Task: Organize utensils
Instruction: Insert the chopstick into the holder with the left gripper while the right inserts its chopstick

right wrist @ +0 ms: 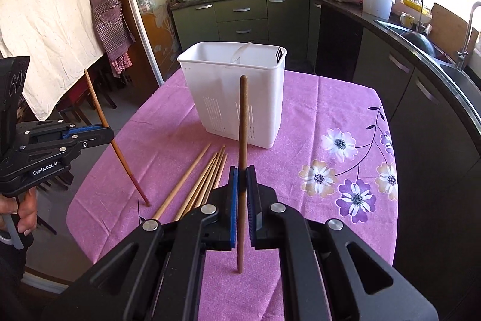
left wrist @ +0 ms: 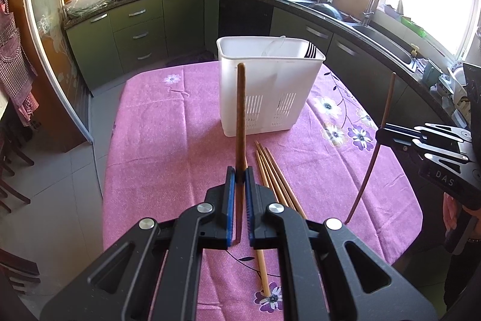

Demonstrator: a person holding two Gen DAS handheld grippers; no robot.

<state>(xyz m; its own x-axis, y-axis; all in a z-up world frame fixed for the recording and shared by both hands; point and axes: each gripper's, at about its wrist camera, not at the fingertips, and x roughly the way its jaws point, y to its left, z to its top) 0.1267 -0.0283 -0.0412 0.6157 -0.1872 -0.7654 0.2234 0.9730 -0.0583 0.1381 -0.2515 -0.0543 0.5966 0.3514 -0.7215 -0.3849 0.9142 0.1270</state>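
Observation:
My left gripper (left wrist: pixel 239 175) is shut on a dark brown chopstick (left wrist: pixel 241 116) that stands upright, tip on the cloth. It also shows in the right wrist view (right wrist: pixel 106 131), its chopstick (right wrist: pixel 99 110) leaning. My right gripper (right wrist: pixel 243 175) is shut on a second dark brown chopstick (right wrist: pixel 243 122), also upright; it shows in the left wrist view (left wrist: pixel 381 131) with its chopstick (left wrist: pixel 387 101). Several pale wooden chopsticks (left wrist: pixel 272 170) (right wrist: pixel 204 182) lie on the cloth between the grippers. The white utensil holder (left wrist: pixel 270 86) (right wrist: pixel 237 92) stands beyond them, with fork tines (left wrist: pixel 309 50) at its right end.
The table has a pink floral cloth (left wrist: pixel 168 128) (right wrist: pixel 324 116). Green cabinets and a dark counter with a sink (left wrist: pixel 375 32) curve behind and to the right. Chairs (left wrist: pixel 12 167) stand left of the table. An apron (right wrist: pixel 111 11) hangs by the door.

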